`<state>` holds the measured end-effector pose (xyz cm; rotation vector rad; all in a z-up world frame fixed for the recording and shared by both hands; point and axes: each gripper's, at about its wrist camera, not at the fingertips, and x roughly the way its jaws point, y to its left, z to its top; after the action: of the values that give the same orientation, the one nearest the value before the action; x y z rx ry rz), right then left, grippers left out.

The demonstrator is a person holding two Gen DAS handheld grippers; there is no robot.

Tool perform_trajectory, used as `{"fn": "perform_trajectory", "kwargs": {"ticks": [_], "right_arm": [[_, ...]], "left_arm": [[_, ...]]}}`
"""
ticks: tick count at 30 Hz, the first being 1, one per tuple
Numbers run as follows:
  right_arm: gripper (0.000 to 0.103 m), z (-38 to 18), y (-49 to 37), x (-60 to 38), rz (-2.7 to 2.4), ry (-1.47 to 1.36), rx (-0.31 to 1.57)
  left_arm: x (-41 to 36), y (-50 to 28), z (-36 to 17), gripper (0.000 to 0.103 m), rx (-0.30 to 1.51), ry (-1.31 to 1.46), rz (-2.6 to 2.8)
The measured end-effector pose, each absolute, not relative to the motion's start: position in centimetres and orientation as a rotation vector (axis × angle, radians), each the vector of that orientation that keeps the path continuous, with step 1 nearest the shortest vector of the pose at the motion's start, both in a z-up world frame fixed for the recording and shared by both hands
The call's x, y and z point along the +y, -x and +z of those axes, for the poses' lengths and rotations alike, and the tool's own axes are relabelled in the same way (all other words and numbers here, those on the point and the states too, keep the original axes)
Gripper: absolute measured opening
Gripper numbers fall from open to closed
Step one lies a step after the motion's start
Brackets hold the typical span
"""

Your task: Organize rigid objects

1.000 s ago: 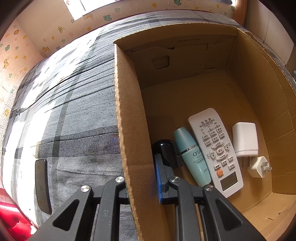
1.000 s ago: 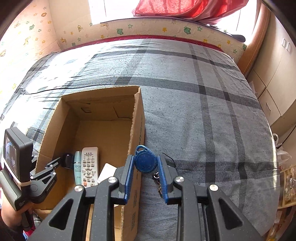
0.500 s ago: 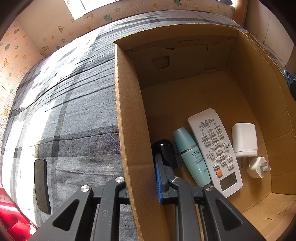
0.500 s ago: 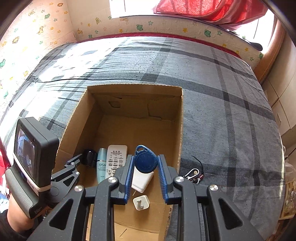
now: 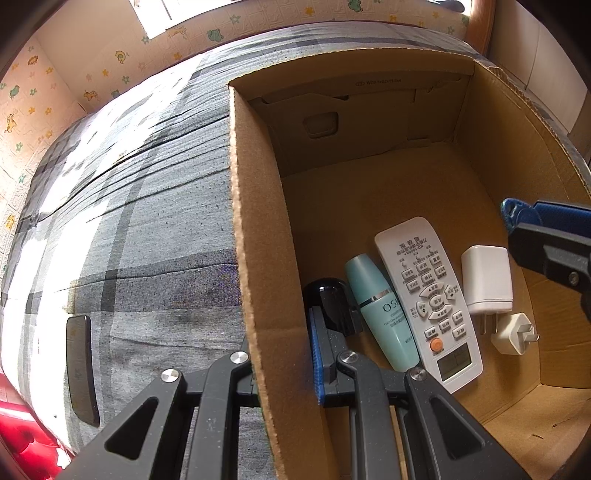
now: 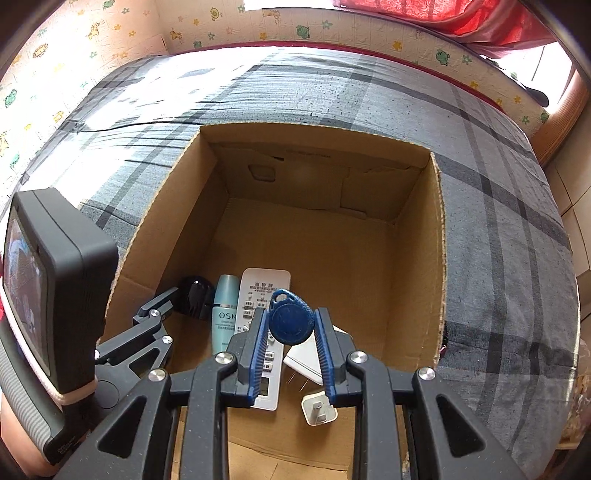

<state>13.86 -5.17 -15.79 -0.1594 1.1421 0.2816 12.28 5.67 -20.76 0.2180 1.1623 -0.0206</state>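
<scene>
An open cardboard box [image 5: 255,221] lies on a grey plaid bed. My left gripper [image 5: 280,343] is shut on the box's left wall, one finger inside and one outside. The right gripper [image 6: 291,317] is shut on a blue key fob [image 6: 290,323] and hovers over the box's [image 6: 437,240] inside, above the things on its floor. There, side by side, lie a black round object [image 5: 328,299], a teal bottle [image 5: 380,310], a white remote [image 5: 428,291], a white charger [image 5: 485,277] and a small white plug [image 5: 513,338]. The fob [image 5: 517,214] also shows at the left wrist view's right edge.
A black phone [image 5: 79,369] lies on the bedspread left of the box. The box's far half has bare cardboard floor [image 6: 314,240]. Padded wall panels with animal prints [image 6: 184,33] border the bed, and red cloth [image 6: 443,18] hangs at the top right.
My right gripper carried the blue key fob leftward from over the bedspread, across the box's right wall, and down over the box's inside. The left gripper stayed put on the wall.
</scene>
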Motion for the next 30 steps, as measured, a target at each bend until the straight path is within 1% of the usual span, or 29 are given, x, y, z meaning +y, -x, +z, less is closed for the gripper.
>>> {"fn": "perform_trajectory", "kwargs": {"ticks": [12, 24, 28, 30], "right_arm": [[0.027, -18.5, -14.3, -3.6, 0.282, 0.214, 1.188], [0.027, -18.7, -14.5, -3.5, 0.281, 0.208, 1.193], [0.028, -18.6, -14.5, -3.6, 0.288, 0.194, 1.191], [0.033, -18.4, -14.4, -3.8, 0.292, 0.193, 1.184]], "left_arm": [[5.6, -12.3, -20.7, 0.017, 1.164, -0.221, -0.020], [5.7, -12.3, -20.7, 0.017, 1.163, -0.220, -0.021], [5.6, -12.3, -20.7, 0.017, 1.162, -0.222, -0.018], [5.6, -12.2, -20.7, 0.017, 1.162, -0.222, -0.018]]}}
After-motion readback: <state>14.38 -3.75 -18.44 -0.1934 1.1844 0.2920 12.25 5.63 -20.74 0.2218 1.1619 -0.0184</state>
